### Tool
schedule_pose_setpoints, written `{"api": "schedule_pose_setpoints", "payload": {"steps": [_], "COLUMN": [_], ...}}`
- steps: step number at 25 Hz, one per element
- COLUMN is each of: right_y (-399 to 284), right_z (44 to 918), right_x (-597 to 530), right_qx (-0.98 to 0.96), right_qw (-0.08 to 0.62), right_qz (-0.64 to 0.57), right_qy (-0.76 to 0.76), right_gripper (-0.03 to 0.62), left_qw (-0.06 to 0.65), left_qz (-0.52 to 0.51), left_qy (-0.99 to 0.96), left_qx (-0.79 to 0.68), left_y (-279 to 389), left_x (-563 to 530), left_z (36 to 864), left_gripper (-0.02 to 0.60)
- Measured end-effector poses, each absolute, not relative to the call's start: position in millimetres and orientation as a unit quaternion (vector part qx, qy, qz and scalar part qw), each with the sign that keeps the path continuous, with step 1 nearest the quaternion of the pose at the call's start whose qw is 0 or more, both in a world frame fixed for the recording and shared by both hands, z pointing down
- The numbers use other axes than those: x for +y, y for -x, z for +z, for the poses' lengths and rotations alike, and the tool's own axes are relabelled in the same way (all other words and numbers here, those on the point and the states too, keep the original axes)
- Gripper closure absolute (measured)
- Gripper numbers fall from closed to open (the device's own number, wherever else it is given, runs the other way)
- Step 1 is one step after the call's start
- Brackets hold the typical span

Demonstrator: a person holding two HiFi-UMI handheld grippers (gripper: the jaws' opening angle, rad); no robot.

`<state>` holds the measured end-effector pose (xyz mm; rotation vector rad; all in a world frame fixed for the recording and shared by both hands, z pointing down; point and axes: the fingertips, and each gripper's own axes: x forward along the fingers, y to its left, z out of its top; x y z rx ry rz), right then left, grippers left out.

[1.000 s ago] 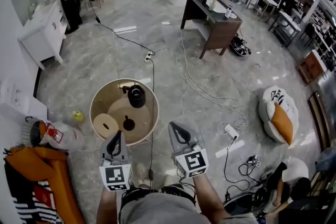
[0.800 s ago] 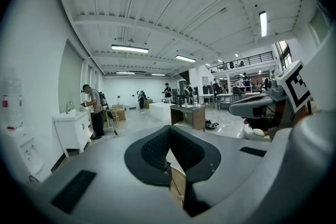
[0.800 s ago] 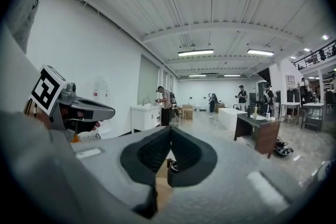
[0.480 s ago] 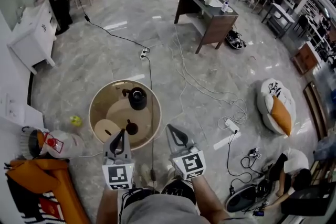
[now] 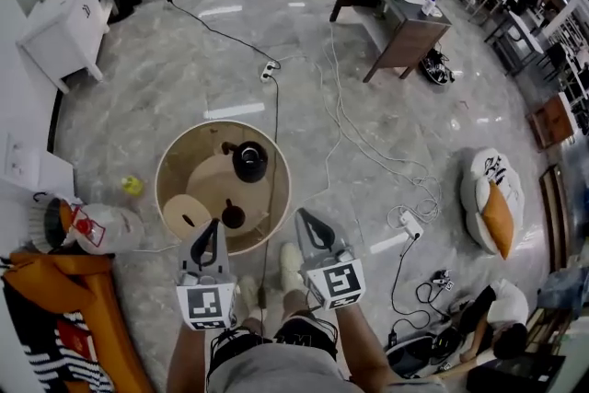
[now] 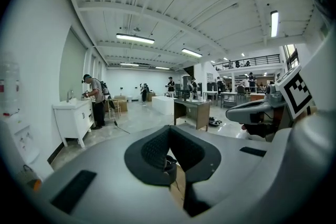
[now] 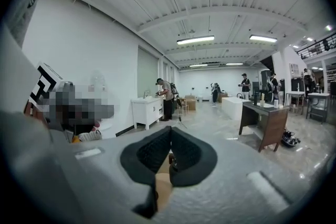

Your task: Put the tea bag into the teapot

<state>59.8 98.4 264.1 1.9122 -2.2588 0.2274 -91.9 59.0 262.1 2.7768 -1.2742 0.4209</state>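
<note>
The left gripper [image 5: 211,230] and the right gripper [image 5: 305,222] are held side by side above the person's shoes [image 5: 291,260], each with its jaws pressed together on nothing, probably because there is nothing yet to carry. Just ahead of their tips stands a low round wooden table [image 5: 167,168]. On it, nearest the left gripper, lie a pale disc [image 5: 187,217] and a small dark piece [image 5: 233,216]; beyond them sits the black teapot [image 5: 249,161], placed within easy reach. No tea bag can be made out. Past the table a cable [image 5: 275,110] runs off across the floor
</note>
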Motion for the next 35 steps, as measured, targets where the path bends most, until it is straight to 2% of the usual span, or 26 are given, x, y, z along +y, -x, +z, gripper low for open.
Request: {"api": "schedule_pose_setpoints", "payload": {"steps": [10, 17, 25, 35], "right_y": [-90.6, -84.1, -75.7, -53.5], "right_z": [322.4, 389.2, 462.6, 557.2], "right_x": [14.1, -20.0, -41.3, -48.2], "right_qx": [-0.796, -0.823, -0.837, -0.843], "right_qw": [0.098, 0.133, 0.156, 0.186], "right_qz": [0.121, 0.146, 0.167, 0.190], "right_qy": [-0.584, -0.532, -0.497, -0.466], "right_gripper": [0.594, 0.594, 0.594, 0.594], "left_qw": [0.083, 0.107, 0.171, 0.197], "left_qz": [0.150, 0.176, 0.186, 0.214], "left_qy": [-0.856, -0.835, -0.811, -0.805], "left_qx": [-0.488, -0.511, -0.527, -0.517], "left_y": [73.6, 73.2, 63.4, 71.4], "left_x": [-6.3, -24.3, -40.0, -44.8], "left_z": [315.5, 383.6, 450.3, 550.6], "left_gripper": [0.565, 0.565, 0.565, 0.565]}}
